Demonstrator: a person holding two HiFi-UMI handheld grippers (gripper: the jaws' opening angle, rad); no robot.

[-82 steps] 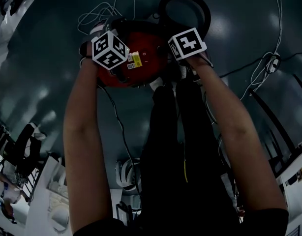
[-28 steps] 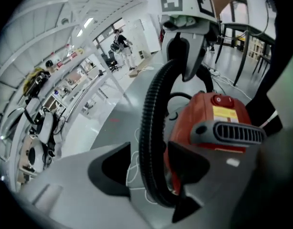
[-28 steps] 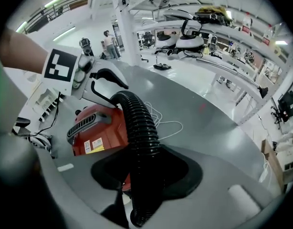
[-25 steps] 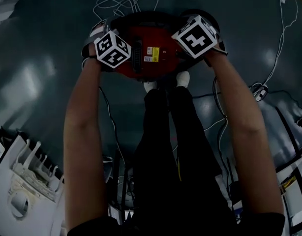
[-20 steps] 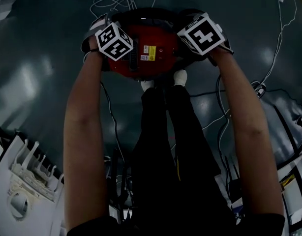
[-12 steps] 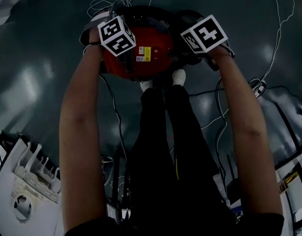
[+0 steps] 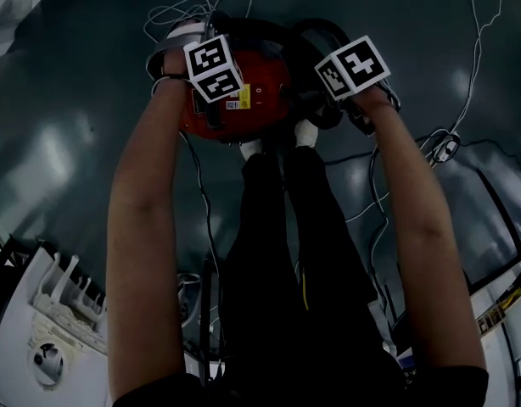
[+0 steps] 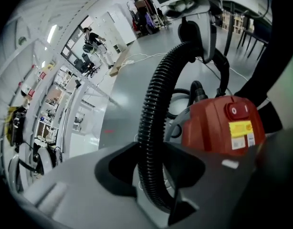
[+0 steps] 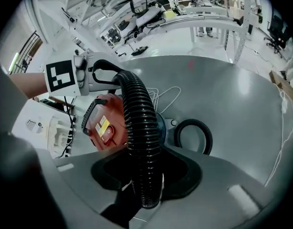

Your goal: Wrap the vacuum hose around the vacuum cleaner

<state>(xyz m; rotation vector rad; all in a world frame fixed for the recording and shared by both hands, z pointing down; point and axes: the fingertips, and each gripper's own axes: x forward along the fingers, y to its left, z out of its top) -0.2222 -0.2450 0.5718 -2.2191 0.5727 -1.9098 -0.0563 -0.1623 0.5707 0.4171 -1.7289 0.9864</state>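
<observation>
The red vacuum cleaner [image 7: 243, 100] stands on the dark floor just beyond the person's feet. Its black ribbed hose [image 7: 273, 30] curves over the far side of the body and down its right side. In the left gripper view the hose [image 8: 153, 123] runs up between the jaws of my left gripper [image 8: 153, 178], which is shut on it, with the red body [image 8: 223, 125] to the right. My right gripper [image 9: 144, 175] is also shut on the hose [image 9: 139, 128]. A further loop [image 9: 194, 135] lies on the floor beyond. The marker cubes [image 7: 214, 68] [image 7: 354, 66] flank the vacuum.
Loose white cables [image 7: 180, 8] lie on the floor behind the vacuum, and another cable [image 7: 451, 138] trails at the right. White equipment [image 7: 48, 329] stands at the lower left. The person's dark legs [image 7: 286, 253] fill the middle. Racks and benches [image 9: 151, 8] line the room.
Both grippers have carried the hose farther round the vacuum. The left cube moved right and away, the right cube slightly right. The red body has shifted and turned a little.
</observation>
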